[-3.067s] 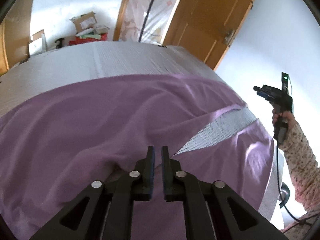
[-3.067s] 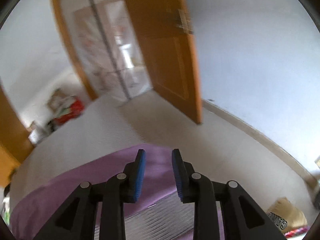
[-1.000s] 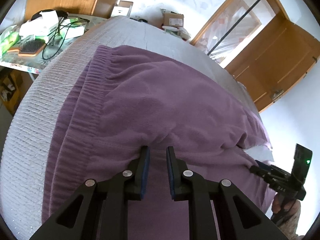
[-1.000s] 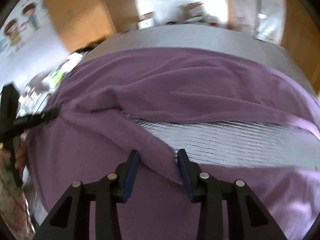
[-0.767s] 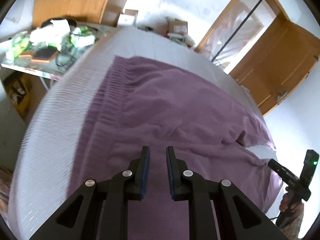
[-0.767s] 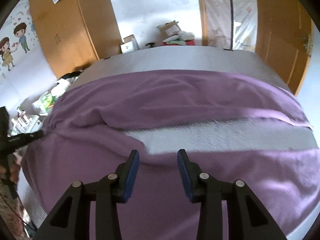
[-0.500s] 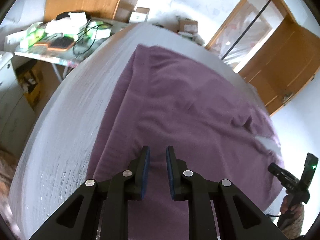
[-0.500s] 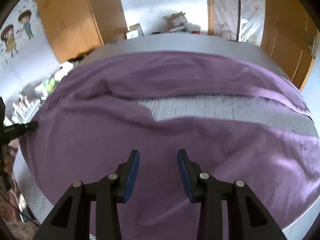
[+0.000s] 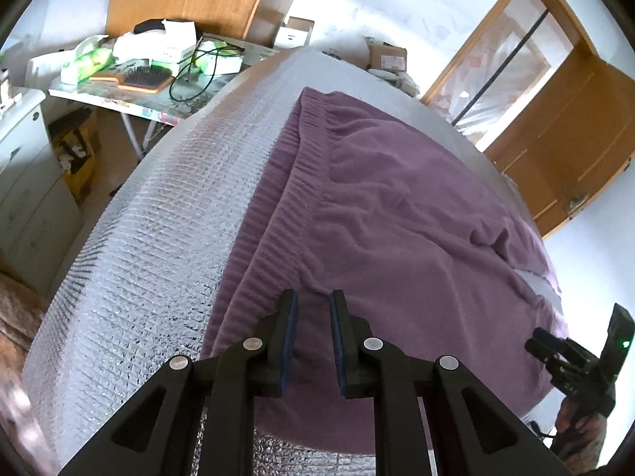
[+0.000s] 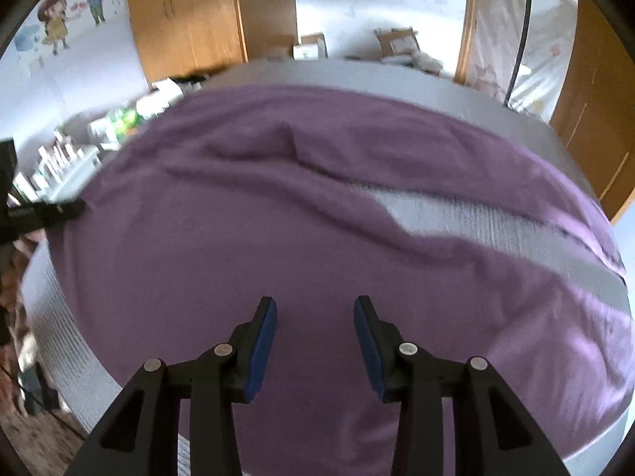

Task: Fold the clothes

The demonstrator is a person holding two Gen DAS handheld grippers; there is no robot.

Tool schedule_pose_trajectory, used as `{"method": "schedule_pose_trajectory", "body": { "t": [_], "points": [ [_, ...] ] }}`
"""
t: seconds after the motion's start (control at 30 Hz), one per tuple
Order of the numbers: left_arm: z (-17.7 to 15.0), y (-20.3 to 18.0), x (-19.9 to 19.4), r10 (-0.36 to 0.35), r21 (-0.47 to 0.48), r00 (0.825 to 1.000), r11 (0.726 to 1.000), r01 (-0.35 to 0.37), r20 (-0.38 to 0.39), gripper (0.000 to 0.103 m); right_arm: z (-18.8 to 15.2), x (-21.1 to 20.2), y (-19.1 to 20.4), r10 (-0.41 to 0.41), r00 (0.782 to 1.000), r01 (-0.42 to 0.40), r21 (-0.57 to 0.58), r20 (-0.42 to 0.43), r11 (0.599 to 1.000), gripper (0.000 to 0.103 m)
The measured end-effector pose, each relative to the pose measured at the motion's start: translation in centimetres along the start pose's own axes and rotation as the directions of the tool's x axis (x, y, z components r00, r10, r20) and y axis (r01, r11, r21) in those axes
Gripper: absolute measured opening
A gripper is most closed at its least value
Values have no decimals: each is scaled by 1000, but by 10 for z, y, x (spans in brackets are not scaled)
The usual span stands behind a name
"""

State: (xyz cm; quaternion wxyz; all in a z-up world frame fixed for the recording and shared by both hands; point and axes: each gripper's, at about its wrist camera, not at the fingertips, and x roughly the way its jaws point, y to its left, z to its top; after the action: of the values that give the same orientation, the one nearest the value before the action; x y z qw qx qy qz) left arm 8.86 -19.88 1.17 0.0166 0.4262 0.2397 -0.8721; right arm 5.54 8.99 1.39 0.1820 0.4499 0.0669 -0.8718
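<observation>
Left wrist view: purple fleece trousers [image 9: 389, 214] lie spread on a silver quilted mat [image 9: 158, 246], ribbed waistband [image 9: 274, 214] along the mat-facing edge. Left gripper [image 9: 311, 317] hangs over the near end of the waistband, pads a narrow gap apart, nothing pinched btwn them. Right gripper [image 9: 555, 353] shows at the trousers' far-right side, w/ part of a hand [image 9: 571, 424] below it.

Right wrist view: right gripper [image 10: 315, 329] hovers above the near trouser leg [image 10: 278, 261], jaws opening, empty. A strip of mat shows btwn the two legs.

Judgement: step in hand looks like picking up the near edge to fold one leg over the other. To do it well, pinch waistband & leg edge right at the hem, lift both ends level, keep fabric taut, lay edge on edge.
</observation>
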Motion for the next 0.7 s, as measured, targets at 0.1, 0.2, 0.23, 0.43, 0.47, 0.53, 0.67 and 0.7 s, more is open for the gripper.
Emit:
{"method": "schedule_pose_trajectory", "body": {
  "t": [0.1,0.2,0.23,0.43,0.47,0.53,0.67,0.7],
  "points": [
    [8,-4,2,16,8,1000,1000,-16,23,17,18,5,15,96,995,-96,-6,25,995,42],
    [11,-1,14,39,5,999,999,-39,-1,17,28,21,35,141,990,-140,-42,2,989,42],
    [10,1,15,29,-4,1000,1000,-29,3,17,28,26,40,147,989,-147,-55,-15,988,42],
    [11,4,21,23,2,1000,1000,-23,-3,17,32,36,51,171,984,-175,-106,-46,979,42],
    [11,4,20,28,1,1000,1000,-28,-5,17,34,37,51,184,982,-188,-104,-41,977,42],
    [10,4,18,26,-17,1000,1000,-26,-6,17,34,43,53,181,981,-187,-101,-66,977,42],
    [22,1,8,33,-5,999,999,-33,34,17,44,44,58,205,976,-214,-129,-74,968,42],
    [29,0,6,27,-3,999,1000,-27,45,17,49,42,57,218,973,-226,-129,-72,966,42]
  ]
}}
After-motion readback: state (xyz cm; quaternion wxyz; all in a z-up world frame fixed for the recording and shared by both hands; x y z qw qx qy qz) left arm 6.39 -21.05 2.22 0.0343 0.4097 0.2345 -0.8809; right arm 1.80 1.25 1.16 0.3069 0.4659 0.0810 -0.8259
